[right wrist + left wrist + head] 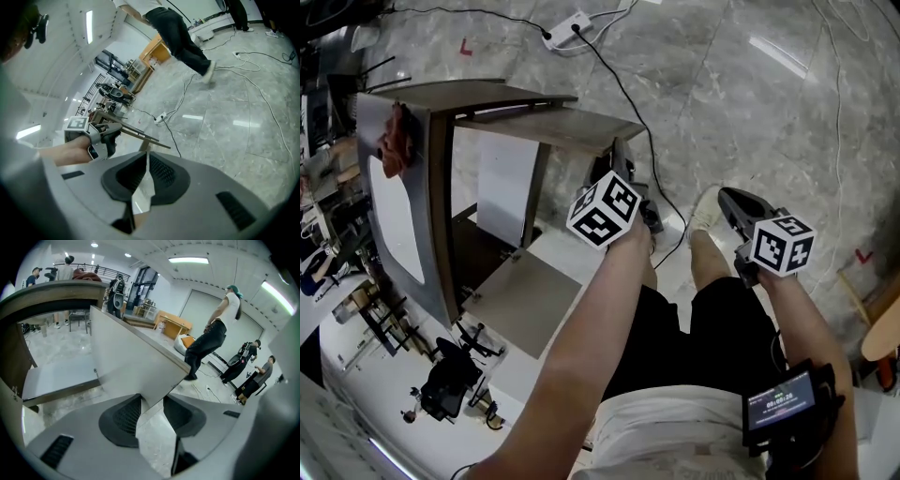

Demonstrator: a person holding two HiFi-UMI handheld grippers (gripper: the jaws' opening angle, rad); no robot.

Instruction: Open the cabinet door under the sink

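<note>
My left tongs stand released, with the free corner of the swung-out cabinet door between their tips. My right tongs are clenched on nothing above my shoe. A black cable trails over the floor just past the door.

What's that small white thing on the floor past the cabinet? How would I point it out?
Start at the sink cabinet and look beyond its open doors onto the grey stone floor. The white power strip lies there, the only white block with a black cable running from it.
</note>
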